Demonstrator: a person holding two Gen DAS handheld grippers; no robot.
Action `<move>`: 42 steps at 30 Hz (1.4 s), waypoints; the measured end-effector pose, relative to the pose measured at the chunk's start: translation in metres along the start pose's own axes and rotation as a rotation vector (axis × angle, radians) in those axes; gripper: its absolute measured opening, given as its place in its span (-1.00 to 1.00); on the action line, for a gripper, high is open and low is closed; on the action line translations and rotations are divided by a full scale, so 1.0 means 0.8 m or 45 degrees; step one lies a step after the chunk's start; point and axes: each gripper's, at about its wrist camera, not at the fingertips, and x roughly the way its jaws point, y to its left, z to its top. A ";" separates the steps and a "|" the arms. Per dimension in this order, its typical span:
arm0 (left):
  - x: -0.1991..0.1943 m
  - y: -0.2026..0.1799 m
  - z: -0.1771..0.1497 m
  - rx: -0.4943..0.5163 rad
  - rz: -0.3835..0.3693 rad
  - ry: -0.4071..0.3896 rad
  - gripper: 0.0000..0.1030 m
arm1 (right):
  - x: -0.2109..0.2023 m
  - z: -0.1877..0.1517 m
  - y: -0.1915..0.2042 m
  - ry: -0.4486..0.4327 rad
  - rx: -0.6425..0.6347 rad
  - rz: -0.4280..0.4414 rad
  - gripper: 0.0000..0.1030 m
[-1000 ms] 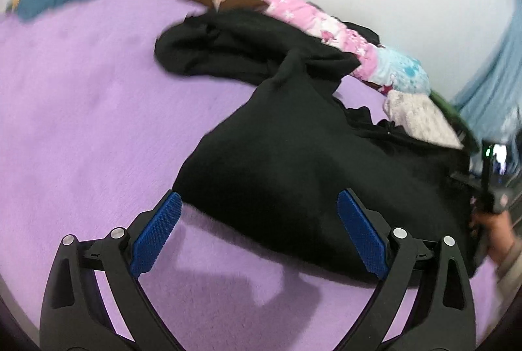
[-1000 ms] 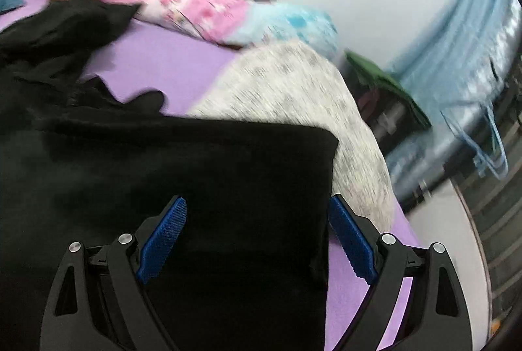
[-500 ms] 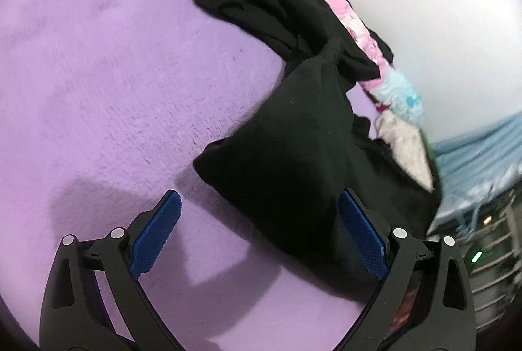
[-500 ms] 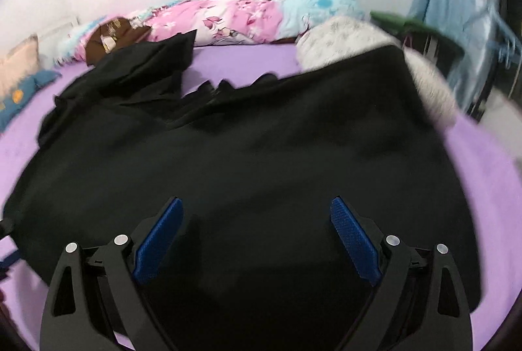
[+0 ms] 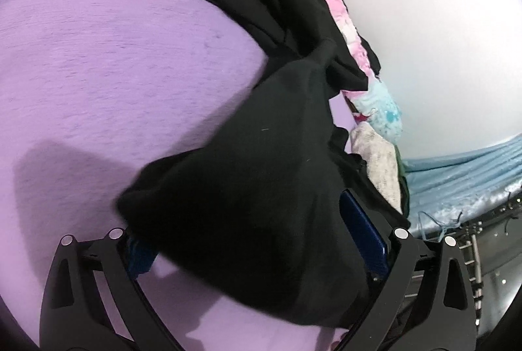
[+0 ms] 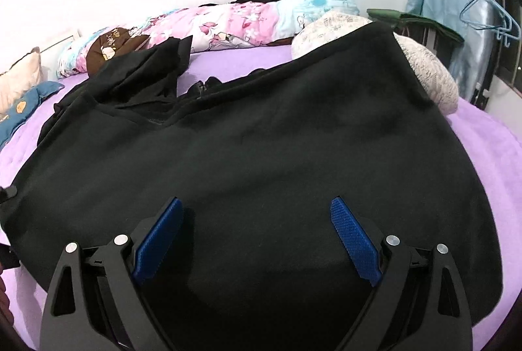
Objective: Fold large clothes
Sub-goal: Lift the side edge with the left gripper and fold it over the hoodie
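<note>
On purple fleece bedspread [image 5: 98,64]: now sliding wide-open left gripper [image 5: 257,240] around black sweatshirt's [image 6: 277,155] corner, readying a fold; holding right gripper [image 6: 257,230] spread, empty, above it.

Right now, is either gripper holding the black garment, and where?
Neither holds it. The left gripper stands open around the black fleece garment's corner; the right gripper hovers open above it.

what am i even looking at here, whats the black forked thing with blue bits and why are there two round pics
Each picture comes from a fisheye camera on a hand-held pair of tongs, looking out along its two blue-padded fingers; a person holds one in each hand. The left tongs sit open around a corner of a black garment, its cloth between the pads. The right tongs hover open over the same garment, gripping nothing. It lies spread on a purple bed cover, with a pink floral quilt bundled by the wall.
</note>
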 end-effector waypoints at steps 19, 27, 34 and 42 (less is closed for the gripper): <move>-0.012 -0.044 -0.002 0.005 0.085 -0.087 -0.44 | -0.001 0.016 -0.029 -0.013 0.109 0.020 0.75; -0.032 -0.145 -0.027 0.383 0.185 -0.175 -0.47 | -0.012 0.020 -0.053 -0.033 0.204 0.079 0.75; -0.034 -0.192 -0.063 0.547 0.158 -0.225 -0.48 | -0.046 0.023 -0.065 -0.036 0.210 0.131 0.75; -0.041 -0.201 -0.079 0.688 0.076 -0.301 -0.51 | -0.093 0.039 -0.095 0.047 0.249 0.092 0.75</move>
